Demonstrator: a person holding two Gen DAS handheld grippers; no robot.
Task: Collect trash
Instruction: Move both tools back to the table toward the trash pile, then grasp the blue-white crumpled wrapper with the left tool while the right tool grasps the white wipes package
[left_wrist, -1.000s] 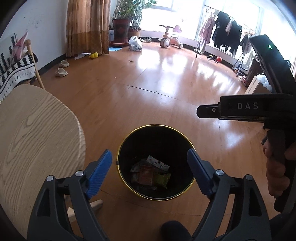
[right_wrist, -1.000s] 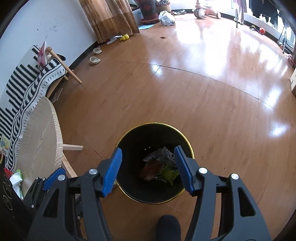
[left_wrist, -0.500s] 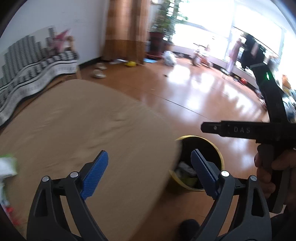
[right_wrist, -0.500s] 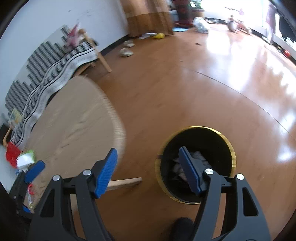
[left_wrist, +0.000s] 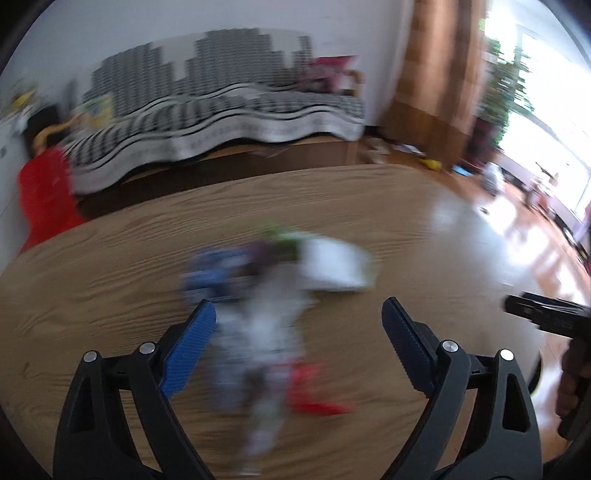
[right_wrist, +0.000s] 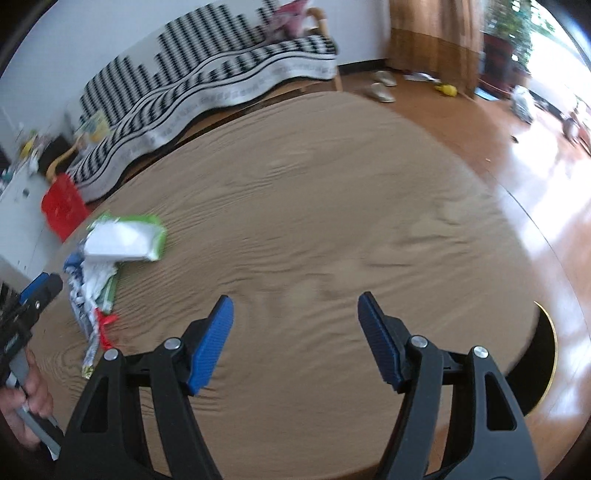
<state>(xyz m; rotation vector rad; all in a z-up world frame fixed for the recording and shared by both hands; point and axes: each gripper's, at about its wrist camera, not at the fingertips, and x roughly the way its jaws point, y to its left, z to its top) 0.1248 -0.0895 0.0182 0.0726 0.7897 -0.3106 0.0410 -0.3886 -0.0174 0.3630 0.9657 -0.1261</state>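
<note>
Striped sofa (right_wrist: 207, 77) behind round wooden tabletop (right_wrist: 314, 206); black bin (right_wrist: 543, 354) at its right edge. Wrapper pile (right_wrist: 107, 258) on tabletop's left, blurred, just ahead of left tongs (left_wrist: 299, 336). Both left and right tongs (right_wrist: 295, 332) spread wide, holding nothing.

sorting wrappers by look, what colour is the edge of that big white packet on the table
Green, along the white packet's top and right edge; clearest in the right wrist view.
</note>
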